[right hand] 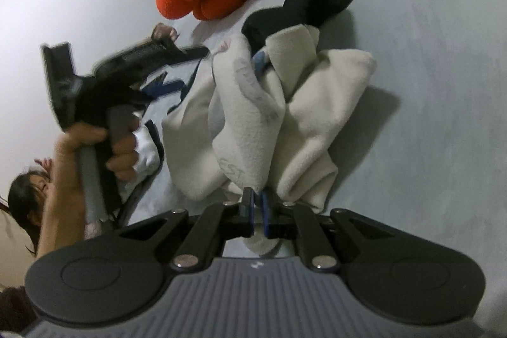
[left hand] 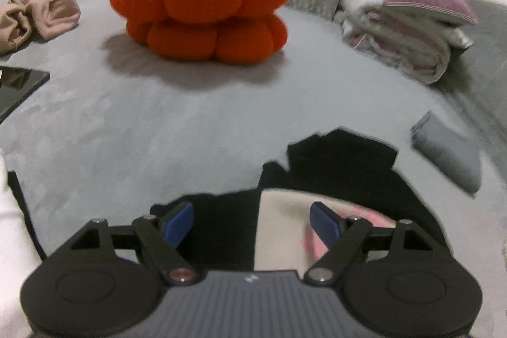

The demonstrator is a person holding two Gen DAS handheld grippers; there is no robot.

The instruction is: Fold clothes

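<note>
- Two tools are in play. Right tool (right hand: 257, 209) has its blue pads clenched on a bunched edge of the cream garment (right hand: 253, 129), which hangs forward from the pinch in thick folds.
- Left tool (left hand: 252, 224) stands released, its two blue pads (left hand: 177, 222) well apart with nothing pressed between them; it hovers over black and cream cloth. No earlier picture shows its jaws' motion.
- In the right wrist view the left tool (right hand: 177, 59) appears blurred, gripped by one hand (right hand: 104, 148) at its grey handle, just beside the cream garment.
- One cream garment, with black sleeves or panels (right hand: 317, 2) trailing out from it, lies crumpled on the grey bed (right hand: 427, 84); a faint grey print shows on one fold.
- One orange pumpkin cushion (left hand: 202, 2) with a green top sits on the bed beyond the garment.
- One folded stack of pink and white cloth (left hand: 412, 27) rests at the far right of the bed.
- One small grey folded piece (left hand: 446, 154) lies near the black cloth.
- One beige crumpled piece (left hand: 35, 18) lies at the far left.
- One dark flat glossy object (left hand: 19, 87) rests at the left edge; what it is I cannot tell.
</note>
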